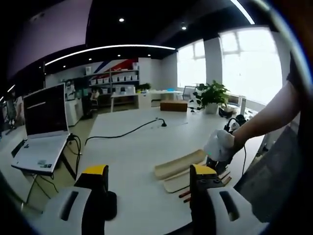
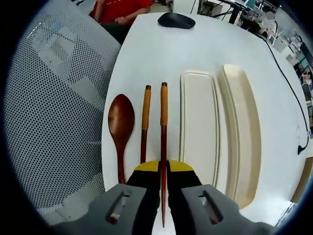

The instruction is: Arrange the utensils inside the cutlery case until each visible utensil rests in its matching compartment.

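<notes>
In the right gripper view, the right claw (image 2: 163,169) is closed narrowly on a chopstick (image 2: 164,112), which runs between its yellow-tipped jaws and points away across the white counter (image 2: 195,44). The near end of this chopstick passes down between the jaws. Just to its left lies a second chopstick (image 2: 145,115), its near end hidden behind the claw. Left of that, near the counter's edge, lies a wooden spoon (image 2: 121,117), bowl at the far end, handle tip also hidden. To the right of the chopsticks sits the cream cutlery case (image 2: 198,122), and beside it on the right, touching or nearly so, its lid (image 2: 242,127); the near ends of both are cut off by the claw body. A dark mouse (image 2: 176,20) sits at the far end.

In the left gripper view, the left claw (image 1: 149,178) hangs wide open, holding nothing, above the counter. Beyond it the case pieces and utensils show small and partly hidden, with the right claw and a person's arm (image 1: 266,117) over them. A laptop (image 1: 41,127) stands at the left.
</notes>
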The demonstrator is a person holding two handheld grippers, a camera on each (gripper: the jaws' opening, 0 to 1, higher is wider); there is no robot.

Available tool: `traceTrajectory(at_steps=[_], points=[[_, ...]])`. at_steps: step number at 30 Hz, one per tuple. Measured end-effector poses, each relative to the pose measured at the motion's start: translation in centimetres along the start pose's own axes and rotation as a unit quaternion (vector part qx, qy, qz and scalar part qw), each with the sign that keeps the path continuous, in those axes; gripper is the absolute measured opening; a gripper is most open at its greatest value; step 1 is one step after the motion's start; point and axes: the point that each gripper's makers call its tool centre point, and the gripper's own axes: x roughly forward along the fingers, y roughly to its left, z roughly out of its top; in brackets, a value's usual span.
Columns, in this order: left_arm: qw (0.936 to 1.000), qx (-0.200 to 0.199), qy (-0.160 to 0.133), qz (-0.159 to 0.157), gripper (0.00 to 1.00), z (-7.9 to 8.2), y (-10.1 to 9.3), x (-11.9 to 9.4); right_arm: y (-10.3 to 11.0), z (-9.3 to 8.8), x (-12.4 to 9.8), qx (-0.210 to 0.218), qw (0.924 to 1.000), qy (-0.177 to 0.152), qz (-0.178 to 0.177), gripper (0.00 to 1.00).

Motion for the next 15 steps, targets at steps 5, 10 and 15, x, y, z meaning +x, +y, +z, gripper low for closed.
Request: traceTrajectory(at_steps=[5,10,15], points=[[1.0000,0.001,0.000,0.000,0.70,0.02,-0.01,0.02,-0.05,-0.06,-0.04,-0.004,1.0000,-0.004,0.003,0.00],[1.0000,0.000,-0.002,0.002,0.70,0.09,0.07,0.02,-0.09,0.00,-0.05,0.014,0.9999,-0.006,0.002,0.00],[1.0000,0.001,-0.002,0.002,0.70,0.15,0.05,0.02,-0.03,0.00,-0.10,0.022,0.9997,-0.012,-0.001,0.00]])
